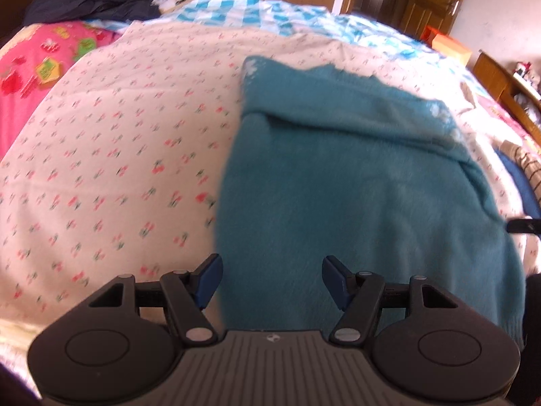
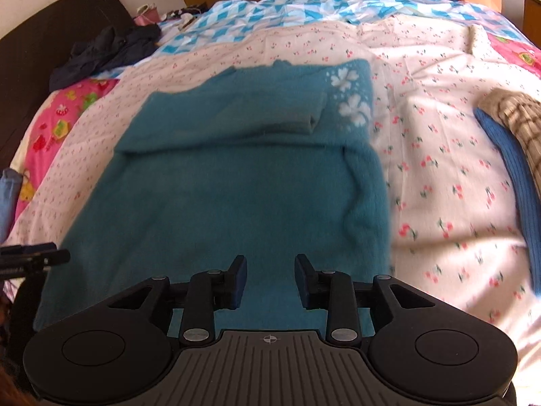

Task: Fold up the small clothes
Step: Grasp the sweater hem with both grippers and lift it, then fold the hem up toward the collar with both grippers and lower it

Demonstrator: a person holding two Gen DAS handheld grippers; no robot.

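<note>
You are working over a bed (image 2: 422, 142) spread with a pale sheet printed in small cherries, a blue-and-white diamond quilt (image 2: 270, 10) behind it and wooden wardrobe doors beyond. A teal fuzzy sweater (image 2: 243, 182) lies flat on the sheet, its sleeves folded in across the upper body, white flower prints (image 2: 351, 101) showing at one top corner. Your left tongs (image 1: 272, 279) hover above the sweater's near left edge, blue pads spread wide with nothing between them. Your right tongs (image 2: 269, 279) hover over the sweater's lower middle, pads parted by a narrower gap, empty too. In the right wrist view the tip of the left tongs pokes in at the left edge. A dark navy garment (image 2: 104, 50) sits crumpled far back on the left by the headboard. To the right, well apart from the sweater, a blue ribbed knit (image 2: 510, 182) lies under a beige checked piece (image 2: 517, 118). A pink cartoon-print blanket (image 1: 30, 77) covers the far left.
</note>
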